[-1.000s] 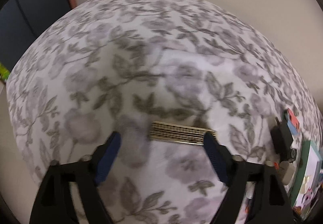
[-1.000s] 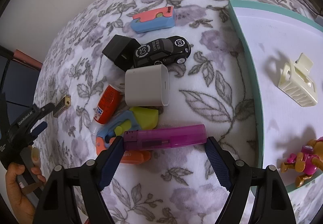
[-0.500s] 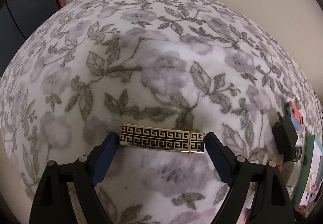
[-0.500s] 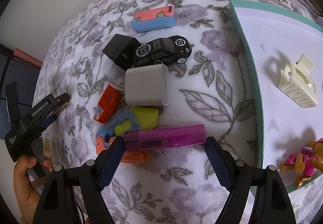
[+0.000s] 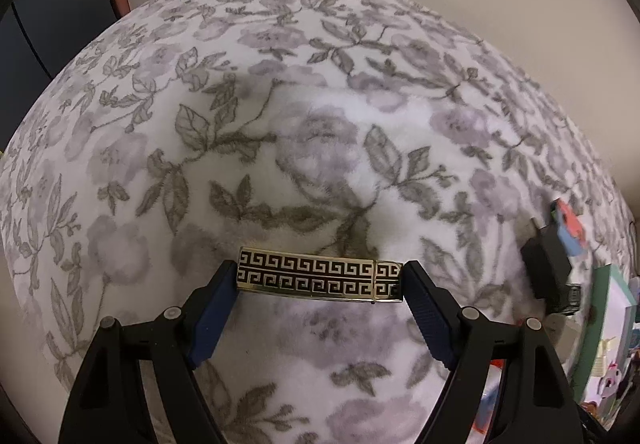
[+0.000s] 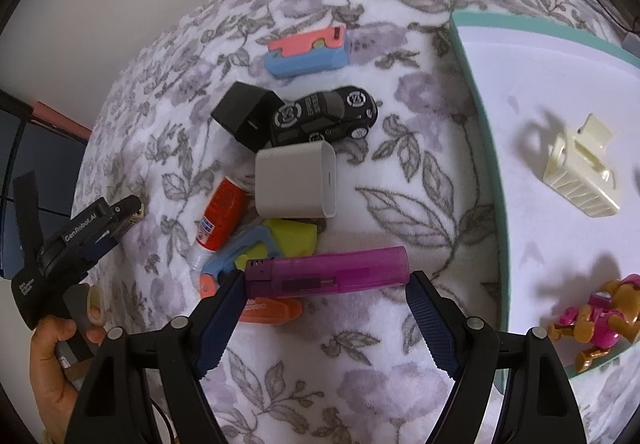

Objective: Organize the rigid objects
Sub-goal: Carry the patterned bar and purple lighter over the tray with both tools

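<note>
Left jaws now astride patterned lighter (image 5: pixel 320 275)

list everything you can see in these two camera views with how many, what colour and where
gold lighter: 1, gold and black key pattern, between the left gripper's pads
purple lighter: 1, translucent purple, between the right gripper's pads
white charger: 1, white, mid pile
black charger: 1, black, beside the car
toy car: 1, black
glue stick: 1, red and white
eraser block: 1, pink on blue, far side
tray: 1, teal rim, right
hair claw: 1, cream, on tray
toy figure: 1, pink and orange, on tray
blanket: 1, floral
left gripper: closing
right gripper: purple lighter spans its jaws
hand: 1, holding the left gripper
</note>
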The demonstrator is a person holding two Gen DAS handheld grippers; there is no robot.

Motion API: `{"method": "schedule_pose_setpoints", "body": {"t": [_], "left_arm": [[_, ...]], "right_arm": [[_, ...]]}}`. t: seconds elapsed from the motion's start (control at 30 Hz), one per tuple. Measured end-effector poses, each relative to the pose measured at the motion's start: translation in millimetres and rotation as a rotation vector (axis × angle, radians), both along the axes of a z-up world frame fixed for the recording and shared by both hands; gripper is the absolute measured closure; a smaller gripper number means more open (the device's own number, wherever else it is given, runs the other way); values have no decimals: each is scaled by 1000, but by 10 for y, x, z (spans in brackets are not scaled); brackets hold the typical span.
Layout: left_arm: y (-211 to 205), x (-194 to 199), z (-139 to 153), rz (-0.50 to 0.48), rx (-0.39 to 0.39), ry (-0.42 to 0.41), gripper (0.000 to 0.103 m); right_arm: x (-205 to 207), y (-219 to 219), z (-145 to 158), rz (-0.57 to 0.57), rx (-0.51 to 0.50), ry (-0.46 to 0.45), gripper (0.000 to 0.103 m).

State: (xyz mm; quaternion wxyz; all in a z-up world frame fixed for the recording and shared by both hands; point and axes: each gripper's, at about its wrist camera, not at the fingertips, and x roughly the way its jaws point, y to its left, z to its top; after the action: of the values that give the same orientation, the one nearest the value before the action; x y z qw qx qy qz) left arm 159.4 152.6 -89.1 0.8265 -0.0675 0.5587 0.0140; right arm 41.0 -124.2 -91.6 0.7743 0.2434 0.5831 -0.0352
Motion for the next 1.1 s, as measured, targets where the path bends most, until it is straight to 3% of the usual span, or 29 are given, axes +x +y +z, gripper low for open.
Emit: {"method": "schedule_pose_setpoints", "body": {"t": [0.27,0.5,0.87,1.1], "left_arm": [[-283,-183,499,-45,-21,-111,20],[-759,-385,868,-113,-52,-183,20],[-1733,-729,905,-264,-132,-138,20],[-2424,-1012,826,-402,-135,-98,20]], "right_arm": [[-86,-166,312,-28,-11,-73,20],[-218,-437,531,-76,-108,-120,20],[-495,-1250,634,-243,-215,-120,20],[-720,-1835,636,-366,-254,-113,20]]}}
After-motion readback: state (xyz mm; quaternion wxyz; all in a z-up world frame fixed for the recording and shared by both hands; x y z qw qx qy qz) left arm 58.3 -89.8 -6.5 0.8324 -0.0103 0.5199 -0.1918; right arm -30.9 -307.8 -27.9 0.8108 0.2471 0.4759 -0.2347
